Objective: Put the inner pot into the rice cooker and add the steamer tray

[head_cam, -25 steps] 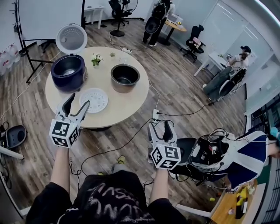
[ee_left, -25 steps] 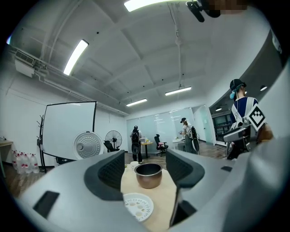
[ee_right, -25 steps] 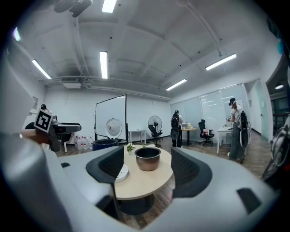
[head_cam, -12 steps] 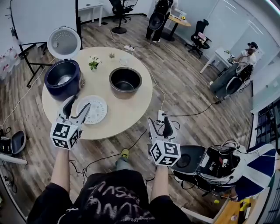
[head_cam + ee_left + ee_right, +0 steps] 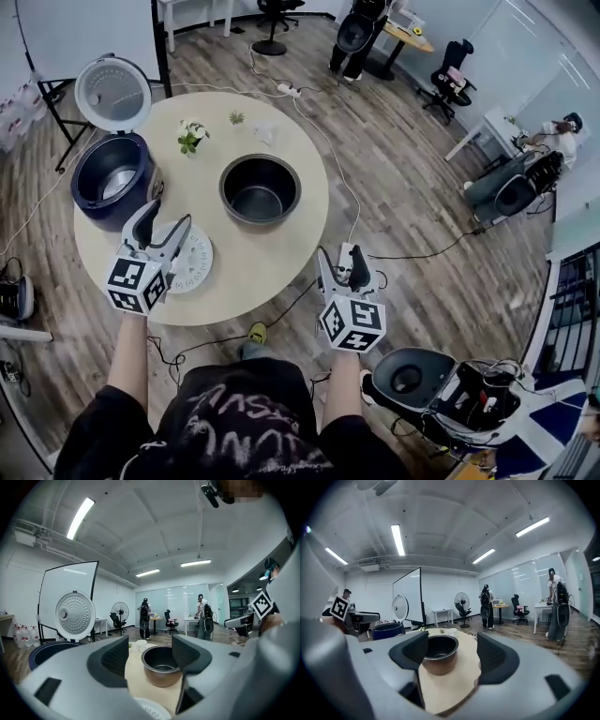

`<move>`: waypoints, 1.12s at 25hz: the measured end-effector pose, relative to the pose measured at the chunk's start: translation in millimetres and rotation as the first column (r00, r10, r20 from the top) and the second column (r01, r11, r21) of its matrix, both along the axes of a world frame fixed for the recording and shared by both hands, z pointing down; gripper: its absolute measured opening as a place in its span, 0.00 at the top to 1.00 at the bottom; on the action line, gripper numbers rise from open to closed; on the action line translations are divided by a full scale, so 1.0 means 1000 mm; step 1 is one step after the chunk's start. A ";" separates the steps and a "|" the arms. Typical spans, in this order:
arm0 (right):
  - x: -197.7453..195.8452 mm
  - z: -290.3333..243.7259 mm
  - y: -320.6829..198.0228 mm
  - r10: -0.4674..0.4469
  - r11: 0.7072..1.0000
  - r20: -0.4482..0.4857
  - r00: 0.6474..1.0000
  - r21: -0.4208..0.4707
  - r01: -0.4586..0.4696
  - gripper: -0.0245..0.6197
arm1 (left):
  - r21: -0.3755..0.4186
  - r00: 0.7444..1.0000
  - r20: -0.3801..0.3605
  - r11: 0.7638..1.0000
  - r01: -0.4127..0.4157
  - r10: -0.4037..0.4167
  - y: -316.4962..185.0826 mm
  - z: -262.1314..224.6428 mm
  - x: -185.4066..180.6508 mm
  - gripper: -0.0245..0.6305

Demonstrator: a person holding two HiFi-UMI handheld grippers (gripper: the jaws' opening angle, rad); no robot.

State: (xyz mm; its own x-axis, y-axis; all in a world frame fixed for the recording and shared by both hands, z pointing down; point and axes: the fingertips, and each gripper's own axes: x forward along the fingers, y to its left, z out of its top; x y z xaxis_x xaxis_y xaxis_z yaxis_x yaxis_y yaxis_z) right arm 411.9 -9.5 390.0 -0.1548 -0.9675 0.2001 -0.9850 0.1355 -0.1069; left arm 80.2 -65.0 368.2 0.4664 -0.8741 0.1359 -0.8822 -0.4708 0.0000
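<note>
On the round wooden table (image 5: 281,253) stands the dark inner pot (image 5: 260,189), empty, near the middle. The dark blue rice cooker (image 5: 112,183) stands at the table's left edge with its white lid (image 5: 112,94) raised. The white steamer tray (image 5: 192,267) lies flat near the front left edge, partly under my left gripper (image 5: 159,220), which is open and empty. My right gripper (image 5: 342,262) hangs open and empty at the table's near right edge. The left gripper view shows the pot (image 5: 161,665) ahead between the jaws, and the right gripper view shows it (image 5: 439,654) too.
A small potted plant (image 5: 191,136) and a crumpled white thing (image 5: 265,131) sit at the table's far side. Cables and a power strip (image 5: 286,90) run over the wooden floor. A second cooker (image 5: 406,377) lies on the floor at the right. People stand at desks far behind.
Both grippers have moved forward toward the table. The left one now hangs over the steamer tray, and the right one has reached the table's near edge. Jaws look unchanged.
</note>
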 end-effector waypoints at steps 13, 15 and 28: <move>0.000 0.047 -0.097 -0.101 0.989 -0.003 0.995 -0.112 0.100 0.45 | -0.123 0.997 0.026 0.989 0.078 -0.075 -0.062 0.041 0.017 0.52; -0.004 0.053 -0.105 -0.109 0.985 0.004 0.994 -0.131 0.109 0.45 | -0.136 0.997 0.036 0.988 0.075 -0.071 -0.070 0.047 0.018 0.52; 0.001 0.092 -0.152 -0.069 0.959 0.062 0.996 -0.272 0.083 0.46 | -0.224 0.998 0.067 0.974 0.016 -0.001 -0.134 0.083 0.042 0.52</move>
